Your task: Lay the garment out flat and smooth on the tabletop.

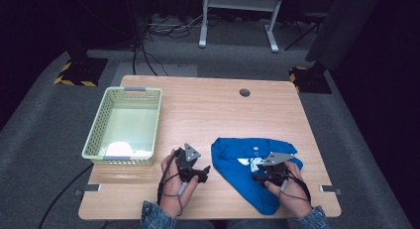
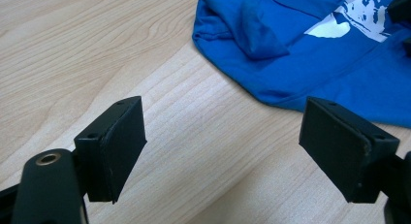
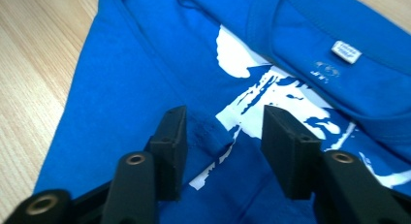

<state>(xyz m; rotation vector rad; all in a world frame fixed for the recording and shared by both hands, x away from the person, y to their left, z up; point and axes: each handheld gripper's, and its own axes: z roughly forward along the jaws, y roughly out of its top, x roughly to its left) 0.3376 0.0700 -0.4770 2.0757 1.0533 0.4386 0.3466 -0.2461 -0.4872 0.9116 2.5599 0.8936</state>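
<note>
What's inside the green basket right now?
Inside the green basket, a white bundle, maybe cloth, lies at its near end; the remaining floor looks bare. The near wall hides the bundle's lower edge.

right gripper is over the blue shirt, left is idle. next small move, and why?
Probably lower and close the right gripper on the raised fold of the blue shirt: its jaws straddle that fold but aren't pinching it yet. The left gripper is open over the bare table.
</note>
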